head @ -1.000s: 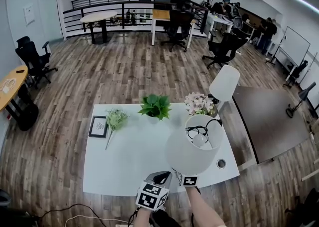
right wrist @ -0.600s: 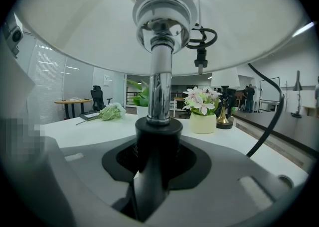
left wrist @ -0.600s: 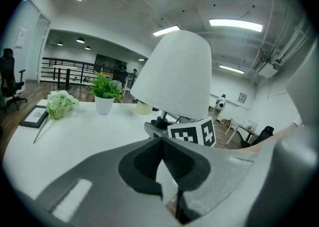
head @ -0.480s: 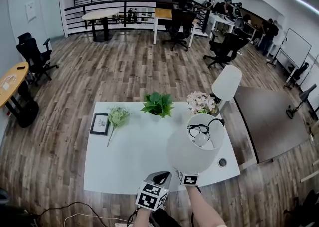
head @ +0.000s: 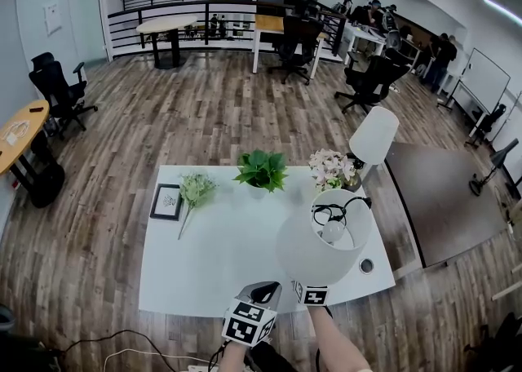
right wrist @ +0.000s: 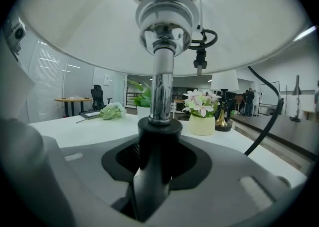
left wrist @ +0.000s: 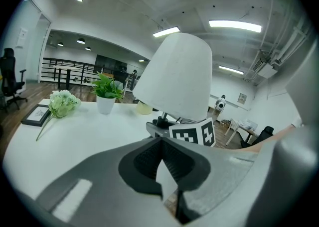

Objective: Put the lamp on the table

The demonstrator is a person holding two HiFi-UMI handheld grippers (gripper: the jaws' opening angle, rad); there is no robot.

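The lamp (head: 323,241), with a white shade, a bulb and a black cord inside it, hangs over the near right part of the white table (head: 204,276). My right gripper (head: 314,287) is shut on the lamp's black lower stem, below the chrome tube (right wrist: 160,86); in the head view the shade hides the jaws. In the right gripper view the shade (right wrist: 75,27) fills the top, with my right gripper (right wrist: 157,159) clamped below. My left gripper (head: 263,293) sits just left of it, shut with nothing between the jaws. The left gripper view shows that gripper (left wrist: 162,164) shut and the lamp (left wrist: 174,76) close ahead.
On the table stand a green potted plant (head: 261,170), a pot of pale flowers (head: 330,168), a second white-shaded lamp (head: 373,135), a framed picture (head: 166,201) and a loose bouquet (head: 194,191). A cable hole (head: 365,265) is near the right corner. A dark table (head: 436,199) stands to the right.
The head view has drifted slightly. The lamp and both grippers keep about the same place over the table's near right part.
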